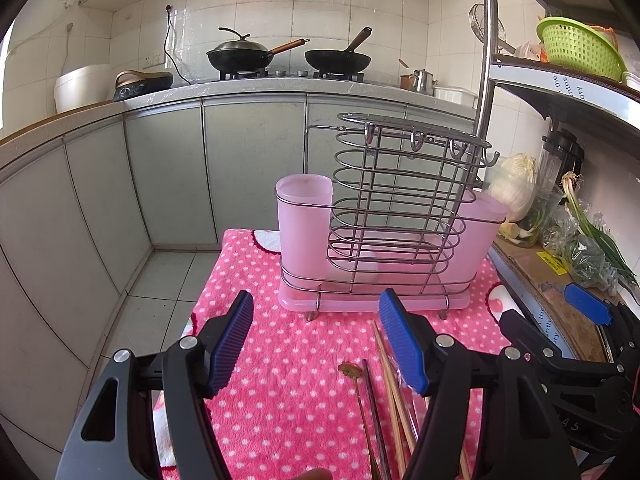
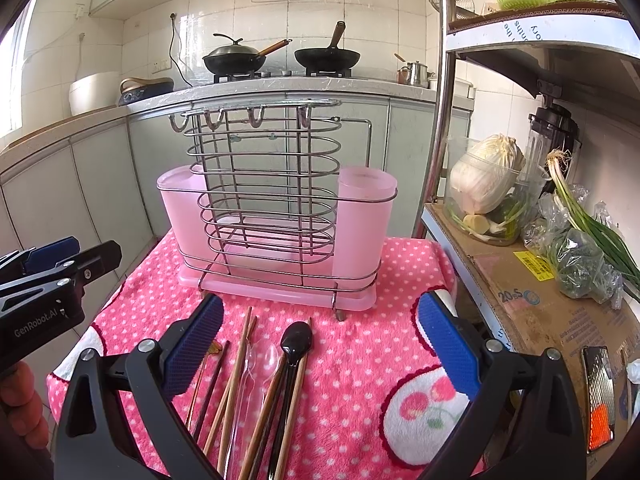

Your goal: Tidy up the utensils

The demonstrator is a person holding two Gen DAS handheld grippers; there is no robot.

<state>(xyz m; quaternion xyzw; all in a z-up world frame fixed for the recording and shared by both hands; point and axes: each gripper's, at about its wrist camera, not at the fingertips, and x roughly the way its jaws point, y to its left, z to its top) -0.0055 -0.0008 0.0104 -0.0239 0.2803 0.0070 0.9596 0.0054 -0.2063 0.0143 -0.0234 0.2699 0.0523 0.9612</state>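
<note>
Left wrist view: the left tool (image 1: pixel 316 336) hangs spread, holding nothing, over the pink dotted towel (image 1: pixel 280 360) on the bench. Ahead stands the wire utensil rack (image 1: pixel 400 216) with pink cups. Chopsticks (image 1: pixel 394 396) lie partly hidden behind its right finger; a small brass-coloured piece beside them is hard to make out.

Right wrist view: the right tool (image 2: pixel 320 340) is also spread and empty. Between its fingers lie chopsticks (image 2: pixel 236 372), a clear spoon (image 2: pixel 260 364) and a black spoon (image 2: pixel 295 344), their handles cut off below.
</note>
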